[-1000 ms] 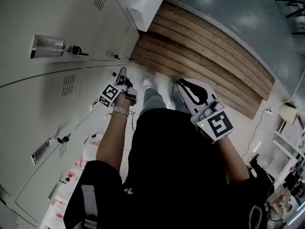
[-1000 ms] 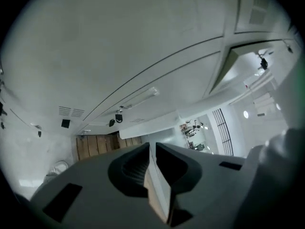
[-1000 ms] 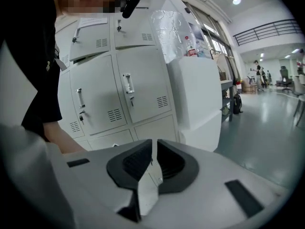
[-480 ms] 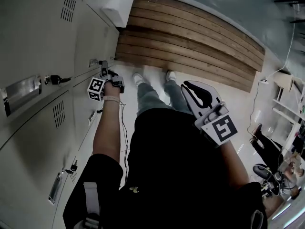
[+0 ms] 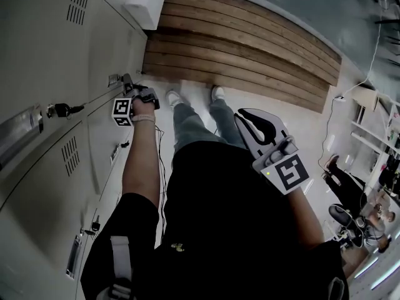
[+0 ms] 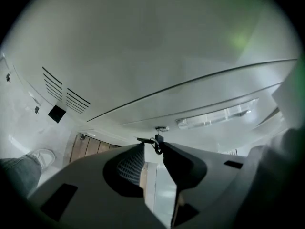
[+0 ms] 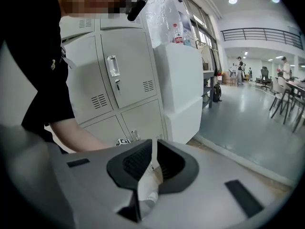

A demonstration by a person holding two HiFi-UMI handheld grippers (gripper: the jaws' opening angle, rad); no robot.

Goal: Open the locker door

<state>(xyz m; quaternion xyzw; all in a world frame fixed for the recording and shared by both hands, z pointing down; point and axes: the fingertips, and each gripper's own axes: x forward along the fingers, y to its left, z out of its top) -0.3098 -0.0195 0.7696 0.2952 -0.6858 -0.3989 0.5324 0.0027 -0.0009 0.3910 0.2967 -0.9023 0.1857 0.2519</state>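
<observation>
Overhead, the left tool (image 5: 128, 81) noses up to the smooth grey sheet-metal locker door (image 5: 99, 129), with wooden slats (image 5: 244, 49) beyond it; the right tool (image 5: 244, 116) hangs well apart, its curved black jaws clenched together. In the left gripper view the jaws are opening, released, with a small ringed key (image 6: 156, 141) just ahead of their tips and a clear oblong handle (image 6: 217, 117) right of that. In the right gripper view the ribbed pads (image 7: 138, 162) close on nothing.
</observation>
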